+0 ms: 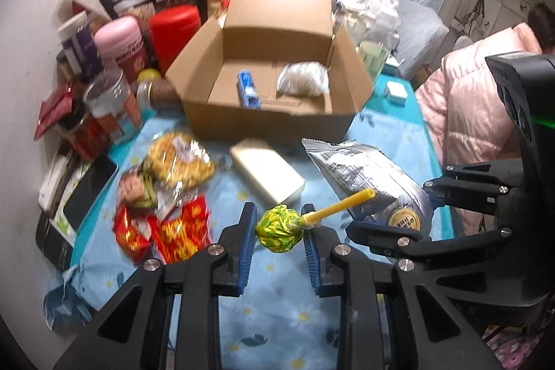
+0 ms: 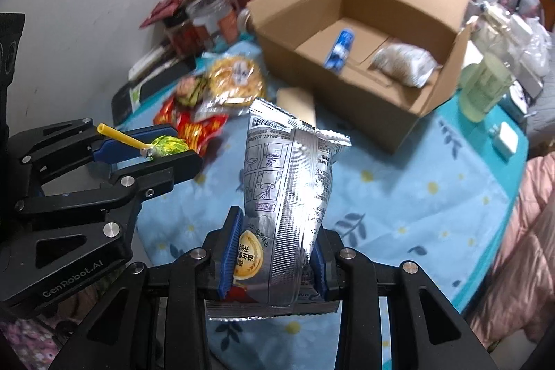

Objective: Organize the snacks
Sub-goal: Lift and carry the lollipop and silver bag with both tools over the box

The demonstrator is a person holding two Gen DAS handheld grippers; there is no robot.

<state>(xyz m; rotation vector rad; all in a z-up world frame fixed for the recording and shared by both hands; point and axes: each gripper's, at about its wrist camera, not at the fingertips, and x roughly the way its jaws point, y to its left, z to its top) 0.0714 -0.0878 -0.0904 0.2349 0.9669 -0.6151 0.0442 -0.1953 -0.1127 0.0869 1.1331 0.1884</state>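
In the left wrist view, at the middle left of the frame, several loose snacks lie on the blue flowered tablecloth [image 1: 388,141]: a yellow noodle packet [image 1: 182,158] and, below it, red wrapped packets [image 1: 166,231]. A pale block [image 1: 267,170] lies in the centre, just in front of the open cardboard box [image 1: 270,117], which stands in the upper middle. Inside the box there are already a blue packet [image 1: 248,89] and a grey pouch [image 1: 303,80].

At the lower centre, the left gripper [image 1: 279,227] is clenched on a lollipop [image 1: 279,229] in a yellow-green wrapper; the yellow stick points to the upper right. To the right, the right gripper [image 2: 274,260] grasps a silver snack bag [image 2: 291,196] at its lower part, and the bag stands up above the cloth, in the centre of the right wrist view.

I judge that the step in hand is carrying: both items are lifted, but neither is in the box yet. The next move probably calls for bringing each gripper forward over the box opening, low enough, and then releasing. The tall bag may catch on the near wall of the box, so it needs some height first.
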